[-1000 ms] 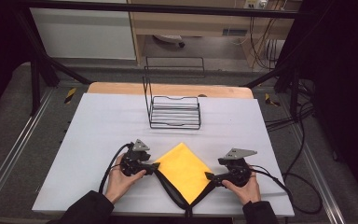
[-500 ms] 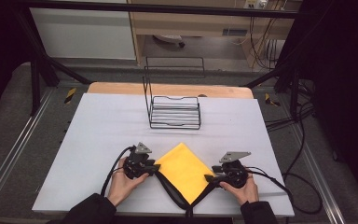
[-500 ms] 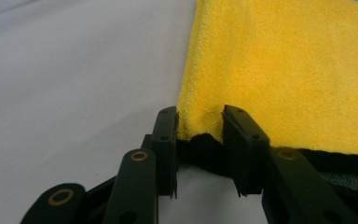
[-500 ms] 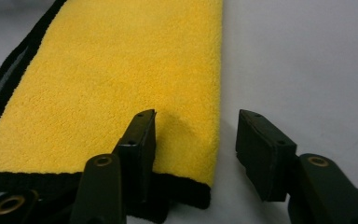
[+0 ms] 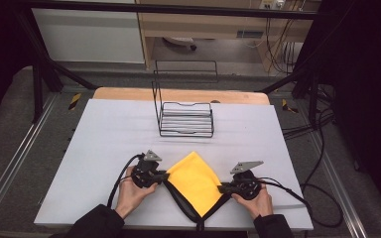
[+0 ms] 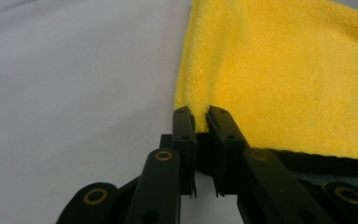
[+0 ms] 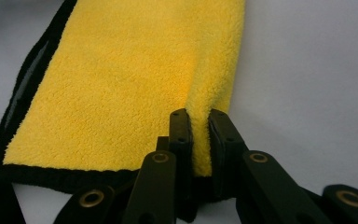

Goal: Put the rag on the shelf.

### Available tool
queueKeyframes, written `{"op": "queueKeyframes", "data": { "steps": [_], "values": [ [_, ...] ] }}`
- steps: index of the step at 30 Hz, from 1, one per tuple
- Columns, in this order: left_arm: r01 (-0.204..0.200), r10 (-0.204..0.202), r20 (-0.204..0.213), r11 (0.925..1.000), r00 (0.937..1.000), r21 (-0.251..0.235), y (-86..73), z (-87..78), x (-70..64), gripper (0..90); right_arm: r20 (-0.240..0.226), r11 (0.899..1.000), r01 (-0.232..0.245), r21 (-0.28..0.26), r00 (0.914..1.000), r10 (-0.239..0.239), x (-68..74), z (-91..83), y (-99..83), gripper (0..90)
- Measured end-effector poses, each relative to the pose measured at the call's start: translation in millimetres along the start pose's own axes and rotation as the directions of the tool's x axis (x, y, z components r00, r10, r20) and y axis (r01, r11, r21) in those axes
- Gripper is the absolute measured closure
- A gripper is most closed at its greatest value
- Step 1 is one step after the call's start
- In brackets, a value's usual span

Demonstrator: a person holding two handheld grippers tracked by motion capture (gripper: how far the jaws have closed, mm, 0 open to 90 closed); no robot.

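Lying flat on the white bench, the yellow cloth is pinched at opposite corners by the closed jaws of the left gripper and right gripper.

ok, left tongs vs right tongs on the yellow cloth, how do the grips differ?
The left tongs pinch the cloth at its left corner; the right tongs pinch its right corner. In the left gripper view, the left tongs catch just the corner tip; in the right gripper view, cloth runs well down between the right tongs. Both are shut on the cloth, low over the table, pointing inward toward each other.
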State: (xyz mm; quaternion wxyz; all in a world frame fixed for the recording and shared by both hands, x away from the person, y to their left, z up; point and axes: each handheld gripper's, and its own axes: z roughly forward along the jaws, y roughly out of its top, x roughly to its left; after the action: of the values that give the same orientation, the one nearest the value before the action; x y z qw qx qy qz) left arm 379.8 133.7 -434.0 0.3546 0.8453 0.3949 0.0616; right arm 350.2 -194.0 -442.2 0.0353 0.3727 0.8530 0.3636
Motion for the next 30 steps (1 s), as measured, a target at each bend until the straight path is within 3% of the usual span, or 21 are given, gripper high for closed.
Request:
{"op": "queueKeyframes", "data": {
  "steps": [5,6,9,10,13,16,19,20,21,22,25,26,27,28,29,30],
  "values": [
    [-0.008,0.008,-0.002,0.9994,1.0000,-0.032,9.5,-15.1,4.4,81.8,0.006,1.000,-0.003,-0.008,1.0000,0.003,4.6,-0.2,2.4,83.9],
    [-0.013,0.012,-0.027,0.9992,0.9996,-0.037,13.0,-18.0,7.3,81.9,0.001,0.999,-0.022,-0.024,0.9998,0.022,9.1,1.3,3.9,84.1],
    [-0.003,0.001,-0.035,0.9989,0.9994,-0.046,18.1,-18.2,12.9,82.0,-0.009,0.999,-0.043,-0.033,0.9991,0.043,16.1,4.3,5.9,84.1],
    [0.004,-0.007,-0.044,0.9985,0.9990,-0.054,24.0,-15.2,18.4,82.0,0.010,0.998,-0.056,-0.038,0.9984,0.056,24.4,6.7,7.7,84.0],
    [0.011,-0.014,-0.057,0.9986,0.9983,-0.052,29.7,-9.3,23.1,82.0,0.008,0.994,-0.086,-0.064,0.9962,0.087,32.5,7.9,7.5,83.9],
    [0.029,-0.032,-0.056,0.9977,0.9979,-0.061,38.4,5.6,27.8,81.9,0.004,0.981,-0.167,-0.100,0.9858,0.168,45.1,9.4,1.7,83.4],
    [0.029,-0.034,-0.064,0.9974,0.9974,-0.065,39.5,11.6,26.3,81.7,0.023,0.978,-0.182,-0.103,0.9825,0.185,47.9,9.8,-0.8,82.1],
    [0.021,-0.026,-0.076,0.9974,0.9968,-0.069,38.3,14.5,25.0,81.3,0.043,0.980,-0.176,-0.094,0.9825,0.181,47.4,10.8,-1.8,75.6],
    [0.021,-0.026,-0.076,0.9974,0.9968,-0.069,38.3,14.5,25.0,80.7,0.043,0.980,-0.176,-0.094,0.9825,0.181,47.4,10.8,-1.8,75.6],
    [0.030,-0.036,-0.071,0.9966,0.9969,-0.077,36.2,12.9,25.9,79.5,0.065,0.985,-0.136,-0.102,0.9877,0.143,43.9,10.5,-0.4,61.5],
    [0.022,-0.029,-0.075,0.9952,0.9968,-0.095,34.7,7.1,26.3,65.2,0.083,0.983,-0.066,-0.169,0.9932,0.081,33.9,3.0,9.0,41.8],
    [0.018,-0.026,-0.077,0.9949,0.9967,-0.100,34.2,2.7,26.1,65.2,0.083,0.983,-0.066,-0.169,0.9932,0.081,33.9,3.0,9.0,41.8],
    [0.012,-0.019,-0.065,0.9941,0.9977,-0.108,33.2,-2.5,26.1,58.7,0.081,0.980,-0.060,-0.188,0.9938,0.077,28.8,0.4,14.4,36.6],
    [-0.021,0.013,-0.063,0.9923,0.9979,-0.122,28.9,-14.9,26.1,48.5,0.084,0.970,-0.049,-0.237,0.9940,0.070,15.8,-1.9,25.9,32.5],
    [-0.021,0.013,-0.063,0.9923,0.9979,-0.122,28.9,-14.9,26.1,45.0,0.086,0.967,-0.051,-0.249,0.9935,0.074,9.2,-1.2,31.5,32.2],
    [-0.043,0.034,-0.062,0.9892,0.9975,-0.140,21.4,-25.9,25.7,40.8,0.092,0.964,-0.046,-0.261,0.9932,0.072,2.4,1.1,37.0,32.2]
  ]
}}
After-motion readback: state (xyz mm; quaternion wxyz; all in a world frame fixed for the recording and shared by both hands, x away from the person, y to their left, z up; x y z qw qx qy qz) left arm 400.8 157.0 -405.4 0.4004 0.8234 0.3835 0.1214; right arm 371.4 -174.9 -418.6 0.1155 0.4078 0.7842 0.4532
